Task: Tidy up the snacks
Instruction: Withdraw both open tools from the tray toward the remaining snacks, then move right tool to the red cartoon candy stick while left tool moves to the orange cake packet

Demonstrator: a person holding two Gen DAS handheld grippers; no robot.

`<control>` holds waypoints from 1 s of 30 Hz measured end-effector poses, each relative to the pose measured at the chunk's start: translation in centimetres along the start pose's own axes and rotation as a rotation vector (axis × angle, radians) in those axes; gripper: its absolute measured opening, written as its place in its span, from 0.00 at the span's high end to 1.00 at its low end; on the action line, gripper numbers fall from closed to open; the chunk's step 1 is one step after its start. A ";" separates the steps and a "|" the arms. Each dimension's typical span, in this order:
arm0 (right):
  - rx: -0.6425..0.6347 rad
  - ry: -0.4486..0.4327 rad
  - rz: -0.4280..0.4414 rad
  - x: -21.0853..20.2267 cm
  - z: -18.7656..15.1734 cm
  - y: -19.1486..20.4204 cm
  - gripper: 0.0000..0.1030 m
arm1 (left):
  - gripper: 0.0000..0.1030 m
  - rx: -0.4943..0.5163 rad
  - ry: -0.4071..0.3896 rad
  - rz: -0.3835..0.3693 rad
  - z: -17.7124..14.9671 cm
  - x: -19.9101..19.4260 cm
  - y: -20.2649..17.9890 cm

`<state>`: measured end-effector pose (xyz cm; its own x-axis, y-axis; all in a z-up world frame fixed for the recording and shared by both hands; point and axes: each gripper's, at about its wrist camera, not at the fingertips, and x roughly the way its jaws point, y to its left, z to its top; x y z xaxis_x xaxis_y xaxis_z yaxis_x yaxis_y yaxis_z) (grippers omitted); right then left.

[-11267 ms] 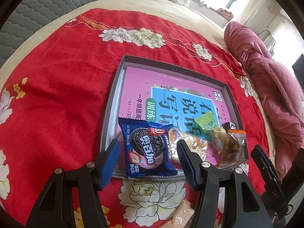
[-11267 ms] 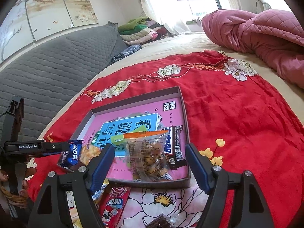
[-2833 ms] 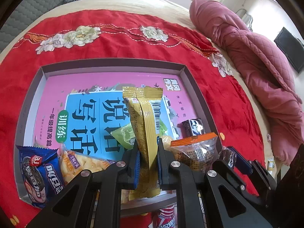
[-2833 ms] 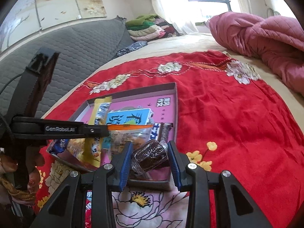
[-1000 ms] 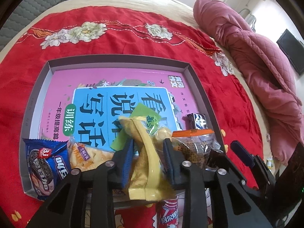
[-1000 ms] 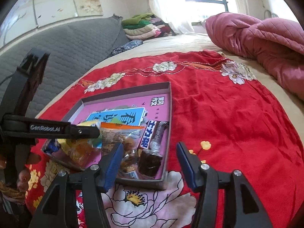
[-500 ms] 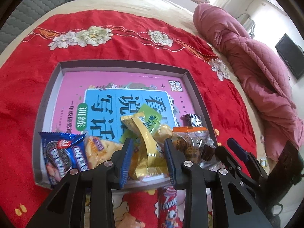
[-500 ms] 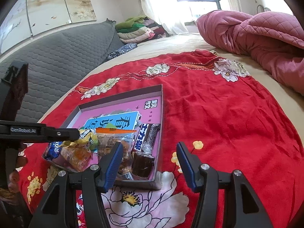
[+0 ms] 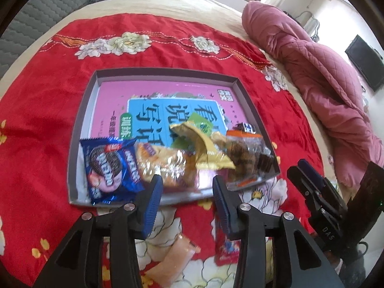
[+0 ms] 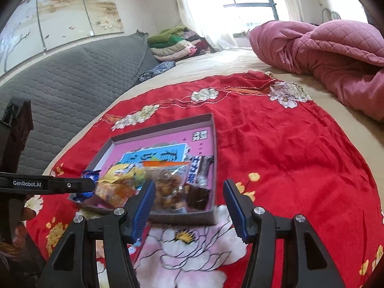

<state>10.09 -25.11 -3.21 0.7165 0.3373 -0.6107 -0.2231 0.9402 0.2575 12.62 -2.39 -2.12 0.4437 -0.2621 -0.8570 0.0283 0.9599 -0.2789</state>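
Note:
A grey shallow box [image 9: 81, 122] with a pink book in it lies on the red cloth. Along its near side lie a blue Oreo pack [image 9: 110, 168], a cracker pack [image 9: 168, 165], a yellow pack [image 9: 206, 148], a clear orange-topped bag [image 9: 242, 153] and a dark wrapped snack [image 9: 265, 162]. My left gripper [image 9: 188, 200] is open and empty just in front of the box. My right gripper [image 10: 189, 201] is open and empty before the box's near right corner [image 10: 208, 216]. A red pack [image 9: 226, 249] and a peach pack [image 9: 172, 261] lie on the cloth below my left gripper.
A pink quilt [image 10: 331, 55] is heaped at the far right of the bed. A grey padded headboard [image 10: 67, 79] runs along the left. Folded clothes [image 10: 177, 43] are stacked at the back. The right gripper's body [image 9: 319, 206] shows at the right of the left wrist view.
My left gripper has let go of the yellow pack, opened wider and drawn back from the box. My right gripper, open since releasing the dark snack, has drawn back slightly.

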 end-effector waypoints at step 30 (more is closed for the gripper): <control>-0.131 0.270 0.024 2.1 -4.3 6.8 0.41 | 0.46 0.057 0.109 0.052 -5.8 -0.5 3.2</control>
<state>7.19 -17.79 -5.97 0.5122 0.3436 -0.7871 -0.3338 0.9241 0.1862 7.26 0.24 -5.11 0.3458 -0.2180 -0.9126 0.0601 0.9758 -0.2103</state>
